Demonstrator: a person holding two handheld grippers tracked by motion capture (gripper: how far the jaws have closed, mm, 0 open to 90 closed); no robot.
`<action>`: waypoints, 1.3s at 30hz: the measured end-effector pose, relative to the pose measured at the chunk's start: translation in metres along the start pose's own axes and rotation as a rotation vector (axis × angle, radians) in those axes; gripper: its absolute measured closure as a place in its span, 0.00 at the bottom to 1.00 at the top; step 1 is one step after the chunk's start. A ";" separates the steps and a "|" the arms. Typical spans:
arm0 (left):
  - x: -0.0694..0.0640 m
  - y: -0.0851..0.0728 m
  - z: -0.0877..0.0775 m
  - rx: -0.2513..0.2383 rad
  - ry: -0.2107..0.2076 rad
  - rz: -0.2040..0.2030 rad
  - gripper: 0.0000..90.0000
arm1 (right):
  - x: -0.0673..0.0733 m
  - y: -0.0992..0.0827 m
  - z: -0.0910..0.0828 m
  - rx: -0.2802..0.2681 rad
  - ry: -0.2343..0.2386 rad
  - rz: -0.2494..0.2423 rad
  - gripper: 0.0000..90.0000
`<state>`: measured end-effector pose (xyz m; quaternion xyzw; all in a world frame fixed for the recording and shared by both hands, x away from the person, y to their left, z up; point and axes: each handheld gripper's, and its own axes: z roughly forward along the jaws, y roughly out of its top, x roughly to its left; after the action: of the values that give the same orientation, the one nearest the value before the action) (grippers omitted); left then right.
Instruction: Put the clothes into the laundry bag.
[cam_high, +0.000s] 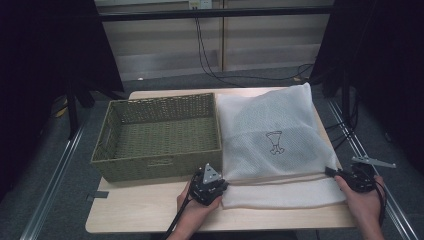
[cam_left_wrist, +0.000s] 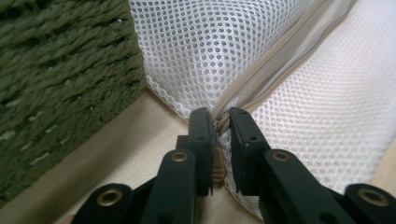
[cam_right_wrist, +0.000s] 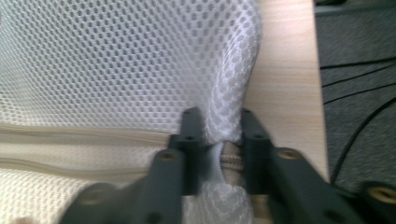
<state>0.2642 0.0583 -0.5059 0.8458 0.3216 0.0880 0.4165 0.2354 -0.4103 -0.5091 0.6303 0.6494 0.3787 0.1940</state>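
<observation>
- Lying flat on the right half of the wooden table (cam_high: 150, 210), a white mesh laundry bag (cam_high: 270, 135) sits just beside a green woven basket (cam_high: 160, 135); its near edge is toward the person, with a beige zipper (cam_left_wrist: 280, 60) running along it
- High view: small dark printed figure on the bag's top face; the zipper shows as a thin line parting the main body from a near strip of mesh
- Left gripper (cam_high: 207, 186) at the bag's near left corner, close to the basket's front right corner; left gripper view gives what the high view cannot: jaws narrow, pinched on the zipper's end, a beige tab (cam_left_wrist: 217, 168) between the pads
- Right gripper (cam_high: 356, 179) at the bag's near right corner, near the table's right edge; right gripper view, slightly blurred, shows jaws narrow, clamping a bunched fold of mesh with the zipper's end in it (cam_right_wrist: 231, 163)
- Left gripper view: basket's woven wall (cam_left_wrist: 60, 84) close at its left, bare table between it and the bag
- Right gripper view: table edge, then grey floor with black cables (cam_right_wrist: 355, 79)
- High view: basket's inside bare, dark curtains on both sides
</observation>
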 end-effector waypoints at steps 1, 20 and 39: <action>0.001 0.000 -0.002 -0.001 0.000 -0.001 0.86 | 0.000 -0.001 -0.001 -0.007 -0.006 -0.006 0.70; 0.026 -0.023 -0.047 -0.083 -0.038 -0.098 0.03 | 0.041 -0.001 -0.030 -0.158 0.082 -0.102 0.04; 0.080 -0.064 -0.111 -0.170 -0.010 -0.115 0.00 | 0.064 -0.013 -0.009 -0.099 0.195 -0.153 0.00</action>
<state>0.2497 0.2080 -0.4938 0.7880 0.3587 0.0869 0.4928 0.2115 -0.3497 -0.4984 0.5287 0.6918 0.4540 0.1892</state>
